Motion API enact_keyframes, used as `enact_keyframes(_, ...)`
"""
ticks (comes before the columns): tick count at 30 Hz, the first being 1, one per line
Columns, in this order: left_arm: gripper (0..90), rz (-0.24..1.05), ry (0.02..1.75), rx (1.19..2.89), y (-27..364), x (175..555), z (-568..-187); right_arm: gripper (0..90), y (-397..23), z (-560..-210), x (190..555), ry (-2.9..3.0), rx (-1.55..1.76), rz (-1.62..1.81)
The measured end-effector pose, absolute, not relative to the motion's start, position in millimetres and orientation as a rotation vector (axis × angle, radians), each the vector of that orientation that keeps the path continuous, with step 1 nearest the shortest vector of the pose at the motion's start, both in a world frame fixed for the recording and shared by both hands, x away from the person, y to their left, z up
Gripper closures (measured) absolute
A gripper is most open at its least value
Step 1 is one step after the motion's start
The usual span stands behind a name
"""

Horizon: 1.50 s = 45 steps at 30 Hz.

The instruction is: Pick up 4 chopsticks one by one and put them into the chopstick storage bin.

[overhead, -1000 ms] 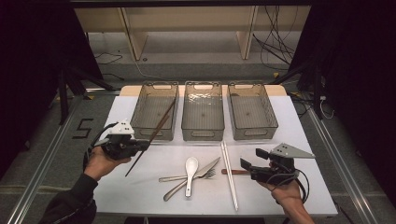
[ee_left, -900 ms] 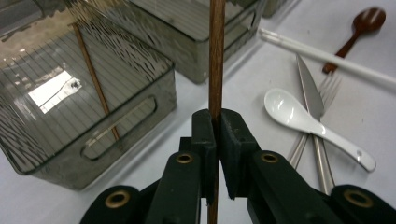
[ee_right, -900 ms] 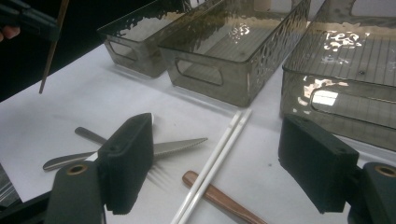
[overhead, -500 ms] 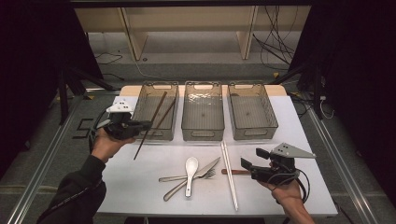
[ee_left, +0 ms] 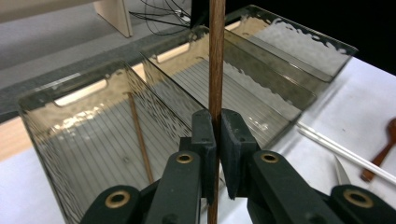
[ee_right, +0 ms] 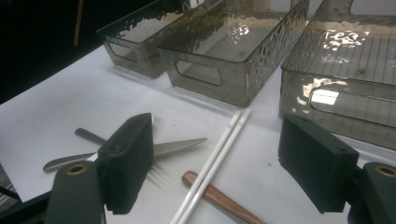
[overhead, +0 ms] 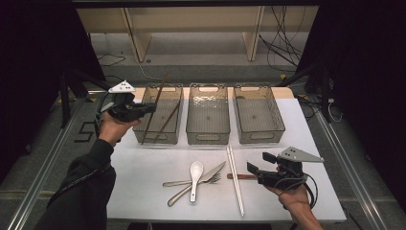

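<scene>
Wooden chopstick (overhead: 154, 105) is clamped between the closed fingers (ee_left: 205, 135) of the left gripper (overhead: 146, 108), which a hand holds above the near left part of the left bin (overhead: 160, 114). The stick stands steeply tilted, its upper end leaning toward the far edge of the desk (overhead: 143, 172) and its lower end hanging over the bin's near wall; in the left gripper view it runs straight up between the two pads, which press on it from both sides. A second wooden chopstick (overhead: 168, 118) lies slanted inside that same bin, resting on its ribbed floor.

Three clear bins stand in a row along the far edge of the desk: the left bin, the middle bin (overhead: 208, 113) and the right bin (overhead: 258, 113), each just beside the next.

The right gripper (overhead: 256, 165) rests low near the right part of the near edge, its fingers (ee_right: 128, 161) spread wide apart with nothing between them. Just in front of it lies a pair of white chopsticks (overhead: 235, 177), side by side and touching, pointing from the middle bin toward the near edge. A wooden handle (ee_right: 219, 198) crosses beneath them. Near the middle of the near edge lie a white spoon (overhead: 195, 173), a knife (overhead: 203, 178) and a fork (overhead: 191, 181), overlapping one another.
</scene>
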<state>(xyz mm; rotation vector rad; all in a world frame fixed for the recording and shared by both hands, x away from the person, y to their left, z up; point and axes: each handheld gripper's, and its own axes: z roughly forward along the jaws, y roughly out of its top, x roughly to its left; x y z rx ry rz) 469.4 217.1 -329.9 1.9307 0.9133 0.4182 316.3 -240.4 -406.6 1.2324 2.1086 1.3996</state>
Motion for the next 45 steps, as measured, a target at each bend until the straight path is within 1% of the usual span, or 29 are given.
enact_keyframes(13, 84.2, 0.466, 0.952, 1.912, 217, 501, -325, 27.5, -240, -406, 317, 2.111, 1.225, 1.406)
enact_keyframes(28, 84.2, 0.544, 1.04, 1.905, 221, 539, -338, 27.6, -240, -406, 316, 2.114, 1.222, 1.415)
enact_keyframes(36, 84.1, 0.54, 1.072, 1.903, 227, 544, -345, 27.6, -242, -406, 316, 2.109, 1.228, 1.423)
enact_keyframes(45, 84.0, 0.535, 1.086, 1.913, 223, 545, -356, 27.6, -241, -405, 316, 2.106, 1.225, 1.424)
